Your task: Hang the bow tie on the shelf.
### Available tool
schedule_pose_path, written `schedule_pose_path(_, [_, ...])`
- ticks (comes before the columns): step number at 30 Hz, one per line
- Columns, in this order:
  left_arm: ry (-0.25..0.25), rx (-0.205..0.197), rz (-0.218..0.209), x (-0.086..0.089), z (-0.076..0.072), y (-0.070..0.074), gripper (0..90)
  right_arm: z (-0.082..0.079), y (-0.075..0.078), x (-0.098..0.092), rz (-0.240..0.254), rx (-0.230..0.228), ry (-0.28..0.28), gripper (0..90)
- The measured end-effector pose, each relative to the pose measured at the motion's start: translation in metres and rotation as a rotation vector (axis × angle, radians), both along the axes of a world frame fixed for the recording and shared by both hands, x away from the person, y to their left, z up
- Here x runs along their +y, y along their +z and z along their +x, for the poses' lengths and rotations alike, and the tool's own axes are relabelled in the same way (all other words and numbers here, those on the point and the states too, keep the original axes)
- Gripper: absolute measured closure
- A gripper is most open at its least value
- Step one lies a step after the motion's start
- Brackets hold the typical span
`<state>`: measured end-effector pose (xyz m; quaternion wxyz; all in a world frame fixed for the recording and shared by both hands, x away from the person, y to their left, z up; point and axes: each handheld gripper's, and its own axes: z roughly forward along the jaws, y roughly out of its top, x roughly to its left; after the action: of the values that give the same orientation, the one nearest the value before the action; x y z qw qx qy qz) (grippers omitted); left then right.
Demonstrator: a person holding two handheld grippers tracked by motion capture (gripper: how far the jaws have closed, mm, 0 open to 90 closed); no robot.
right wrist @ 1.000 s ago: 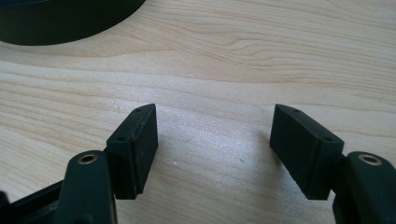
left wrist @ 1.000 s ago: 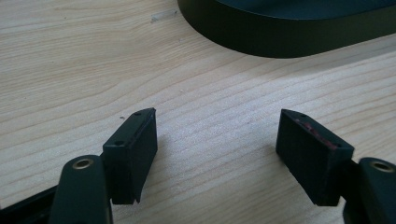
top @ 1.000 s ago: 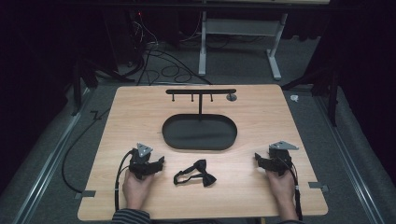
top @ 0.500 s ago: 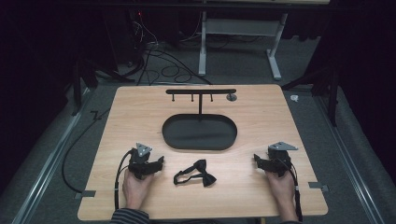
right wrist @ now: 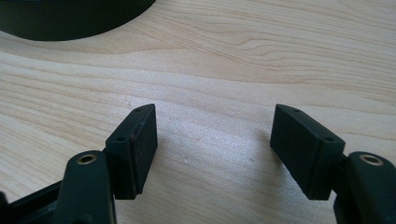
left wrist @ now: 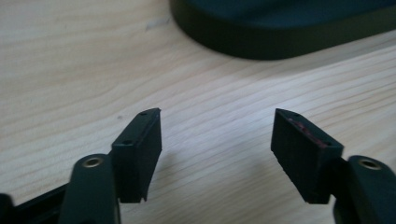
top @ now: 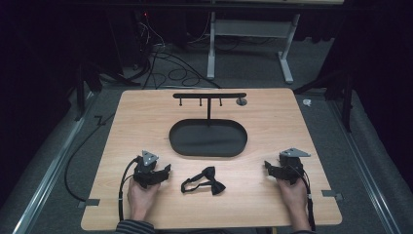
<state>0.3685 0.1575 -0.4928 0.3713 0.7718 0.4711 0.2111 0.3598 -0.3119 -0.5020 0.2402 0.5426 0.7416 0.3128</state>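
The table (top: 292,126) carries the oval tray (top: 208,139) with its hook rack (top: 209,95) at centre; the bow tie (top: 203,181) lies lower centre. Both the left gripper (top: 165,171), its jaws just narrowing slightly, and right gripper (top: 269,167) stand apart, empty. Best approach the knot squarely, low.

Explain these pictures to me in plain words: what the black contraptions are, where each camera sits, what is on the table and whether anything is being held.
A person sits at a wooden table and holds a hand tool in each hand. Each tool ends in two black jaws, a pair of tongs. The high view looks down from above: the left tongs are at its left, the right tongs at its right. The two close-up pictures come from small cameras riding on the tools, looking along the jaws.

On the table lie a black bow tie between the two hands, and behind it a black oval tray with a T-shaped stand carrying small hooks.

Nothing is held. Both pairs of jaws stand apart over bare wood; the left ones have just been closing slightly.
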Motion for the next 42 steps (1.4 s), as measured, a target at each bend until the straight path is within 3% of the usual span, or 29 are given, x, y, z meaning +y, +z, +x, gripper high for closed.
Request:
schedule_pose_path(6, [-0.029,-0.011,-0.029,-0.001,-0.012,0.01,38.4,0.0,0.0,0.0,0.0,0.0,-0.001,33.1])
schedule_pose_path(12, [-0.111,0.035,-0.062,-0.007,-0.027,0.013,38.6,0.0,0.0,0.0,0.0,0.0,-0.001,33.1])
schedule_pose_path(16, [-0.145,0.023,-0.101,-0.013,-0.037,0.016,41.7,0.0,0.0,0.0,0.0,0.0,0.0,33.1])
schedule_pose_path(27, [-0.232,0.065,-0.069,-0.037,-0.043,0.012,46.8,0.0,0.0,0.0,0.0,0.0,0.0,33.1])
schedule_pose_path(37, [-0.247,0.07,-0.006,-0.048,-0.045,0.006,52.5,0.0,0.0,0.0,0.0,0.0,0.0,33.1])
schedule_pose_path(42, [-0.249,0.079,0.003,-0.05,-0.044,0.002,56.2,0.0,0.0,0.0,-0.001,-0.001,0.001,33.1])
